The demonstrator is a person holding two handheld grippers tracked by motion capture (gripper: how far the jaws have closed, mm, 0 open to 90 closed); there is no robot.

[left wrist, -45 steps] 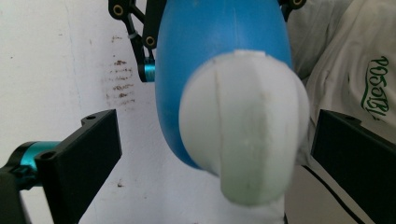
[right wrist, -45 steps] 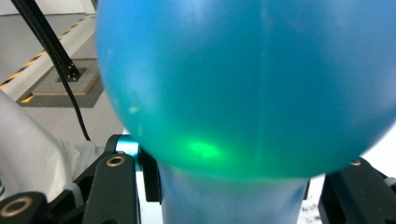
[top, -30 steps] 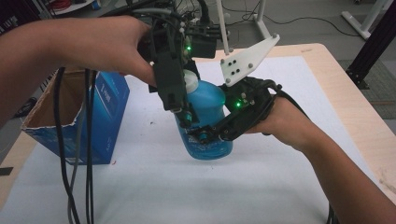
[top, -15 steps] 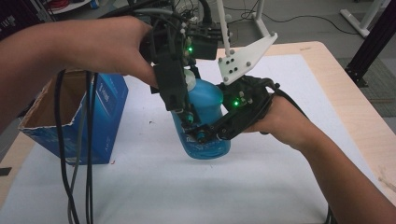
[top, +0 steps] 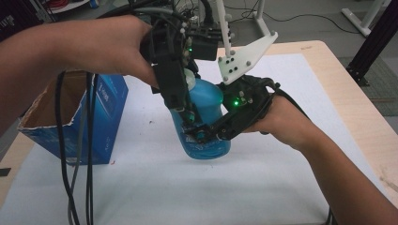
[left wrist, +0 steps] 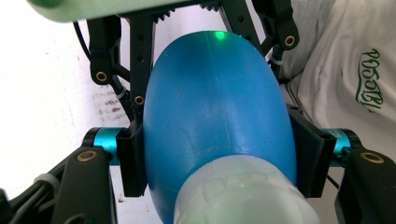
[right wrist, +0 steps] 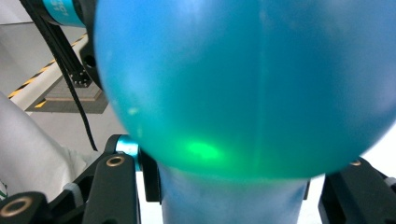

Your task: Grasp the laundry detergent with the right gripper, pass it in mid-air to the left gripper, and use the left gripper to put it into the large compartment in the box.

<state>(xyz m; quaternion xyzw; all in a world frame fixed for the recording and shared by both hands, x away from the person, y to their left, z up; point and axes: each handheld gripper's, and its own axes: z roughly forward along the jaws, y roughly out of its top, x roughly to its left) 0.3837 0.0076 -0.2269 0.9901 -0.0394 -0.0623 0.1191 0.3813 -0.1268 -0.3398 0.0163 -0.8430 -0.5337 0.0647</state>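
A blue bottle (top: 209, 101) with a whitish cap (top: 191, 77) stands on the white mat. My left gripper (top: 185, 115) comes down from above. Its jaws have just been closing, and in the left gripper view its pads (left wrist: 133, 161) press on both sides of the bottle (left wrist: 215, 107) below the cap (left wrist: 243, 191). My right gripper (top: 202, 136) reaches in from the right and is shut on the bottle's lower body. In the right gripper view the bottle (right wrist: 243, 84) swells up close between the jaws of that gripper (right wrist: 229, 186).
An open blue cardboard box (top: 101, 112) stands left of the bottle. Black cables (top: 75, 164) hang from the left hand in front of it. The white mat (top: 263, 187) covers a wooden table (top: 347, 93). A black frame post (top: 375, 42) stands at the far right.
The left gripper's jaws have drawn in onto the bottle's upper part. Both hands and the bottle have kept their place.
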